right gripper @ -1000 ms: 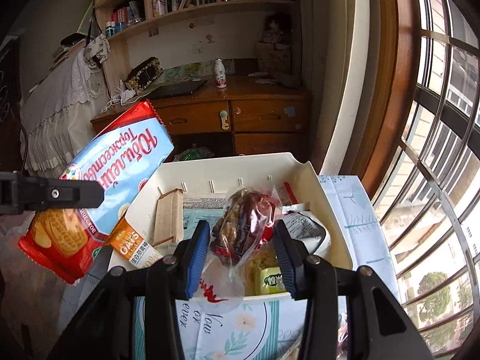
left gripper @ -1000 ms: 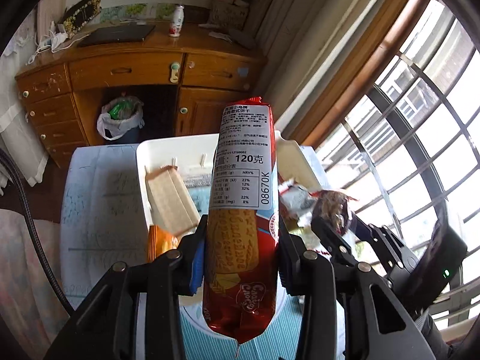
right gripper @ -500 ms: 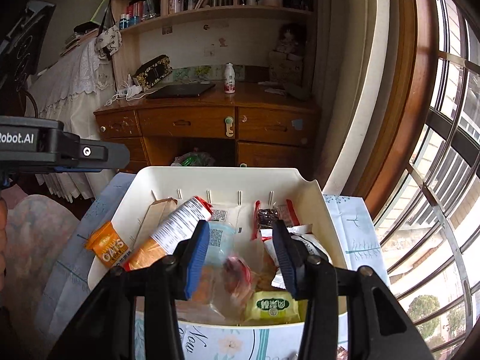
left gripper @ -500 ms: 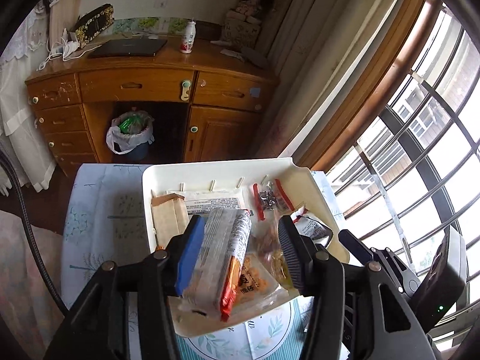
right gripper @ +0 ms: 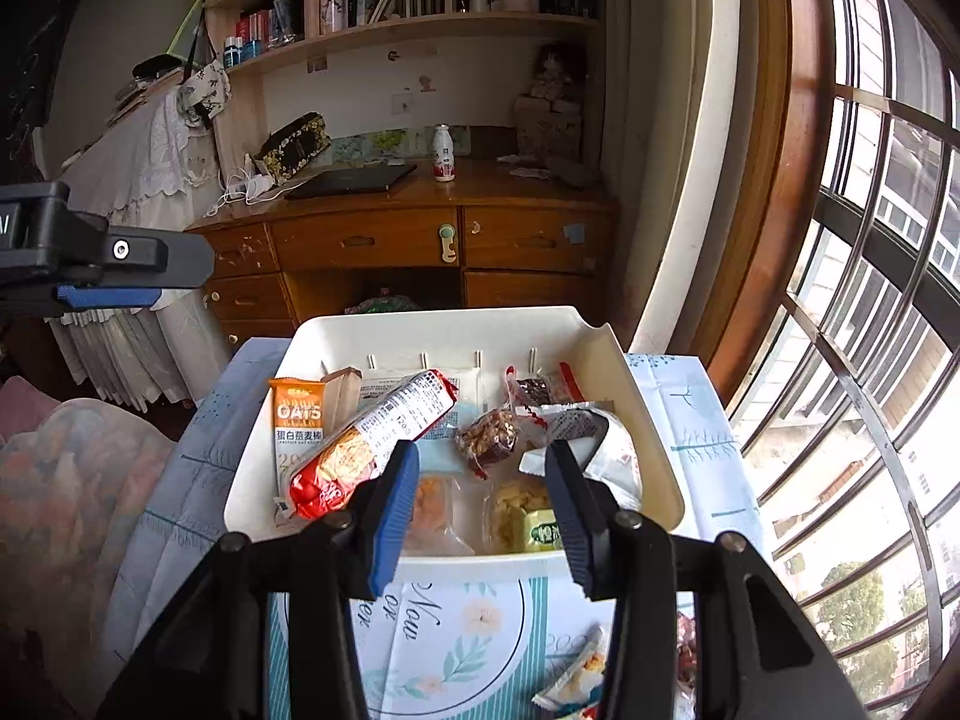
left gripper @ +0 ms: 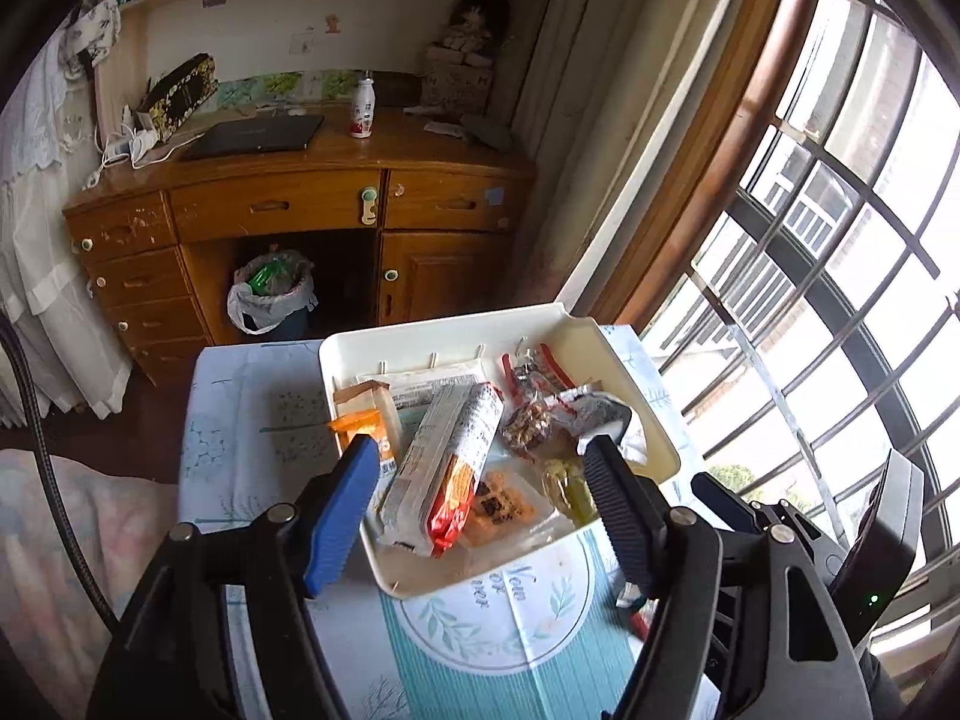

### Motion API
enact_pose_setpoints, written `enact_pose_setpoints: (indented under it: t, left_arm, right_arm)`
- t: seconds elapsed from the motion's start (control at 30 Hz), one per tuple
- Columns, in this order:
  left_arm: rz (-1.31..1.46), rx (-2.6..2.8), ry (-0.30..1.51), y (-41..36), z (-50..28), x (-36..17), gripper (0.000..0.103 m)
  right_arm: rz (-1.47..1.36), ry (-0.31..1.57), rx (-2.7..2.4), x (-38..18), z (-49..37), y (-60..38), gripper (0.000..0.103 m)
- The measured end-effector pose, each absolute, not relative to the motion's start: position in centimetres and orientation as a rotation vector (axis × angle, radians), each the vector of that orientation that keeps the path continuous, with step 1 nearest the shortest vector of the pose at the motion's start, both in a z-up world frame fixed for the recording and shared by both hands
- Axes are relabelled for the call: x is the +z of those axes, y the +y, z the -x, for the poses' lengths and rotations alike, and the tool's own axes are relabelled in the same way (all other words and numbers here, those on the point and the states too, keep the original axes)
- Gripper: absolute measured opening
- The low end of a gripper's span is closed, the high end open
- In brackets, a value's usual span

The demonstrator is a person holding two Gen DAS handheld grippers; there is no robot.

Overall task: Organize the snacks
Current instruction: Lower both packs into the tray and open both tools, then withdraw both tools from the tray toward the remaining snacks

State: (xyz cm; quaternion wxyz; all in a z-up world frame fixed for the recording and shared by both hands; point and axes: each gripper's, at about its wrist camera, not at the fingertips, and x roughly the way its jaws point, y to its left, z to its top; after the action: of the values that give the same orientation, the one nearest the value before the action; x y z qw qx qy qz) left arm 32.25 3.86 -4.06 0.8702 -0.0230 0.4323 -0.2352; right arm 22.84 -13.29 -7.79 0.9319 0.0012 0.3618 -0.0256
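A white bin on the table holds several snack packs. A red biscuit roll lies slanted in its middle. A brown nut bar lies to its right. An orange oats bar leans at the left. My left gripper is open and empty above the bin's near edge; it also shows in the right wrist view. My right gripper is open and empty above the bin's near side.
The table wears a pale blue floral cloth. A few loose packets lie on it near my right gripper. A wooden desk and a bagged trash bin stand behind. A barred window is on the right.
My left gripper let go of the red biscuit roll, which now lies in the bin. My right gripper let go of the nut bar into the bin. Both drew back and opened.
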Motion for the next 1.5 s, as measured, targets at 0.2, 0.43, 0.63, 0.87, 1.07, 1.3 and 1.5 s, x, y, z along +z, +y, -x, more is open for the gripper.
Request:
enact_pose_setpoints:
  t: [0.2,0.43,0.63,0.87,1.07,1.3,1.5]
  left_arm:
    - [0.019,-0.502,0.917,5.0,-29.3,-3.1,0.073]
    - [-0.013,-0.562,0.923,4.9,-25.4,-3.0,0.078]
    - [-0.043,-0.622,0.925,4.3,-21.7,-3.4,0.081]
    - [-0.054,-0.626,0.982,2.5,-19.2,-5.2,0.082]
    - [-0.079,-0.63,1.025,-0.4,-17.5,-5.9,0.082]
    - [-0.15,-0.622,1.04,-4.9,-15.3,-6.6,0.084]
    - [-0.184,-0.578,1.05,-9.0,-14.6,-7.5,0.084]
  right_arm:
    - [0.004,0.759,-0.087,-7.0,-19.0,-12.4,0.044]
    - [0.023,0.812,-0.141,-6.7,-14.4,-11.9,0.044]
    - [-0.007,0.885,-0.166,-7.3,-10.8,-12.7,0.044]
    - [0.01,0.973,-0.193,-8.5,-8.1,-14.2,0.073]
    - [-0.022,1.026,-0.191,-9.8,-6.7,-17.2,0.073]
    - [-0.007,1.066,-0.161,-10.7,-6.4,-21.1,0.073]
    - [0.03,1.083,-0.106,-11.7,-6.6,-24.2,0.073]
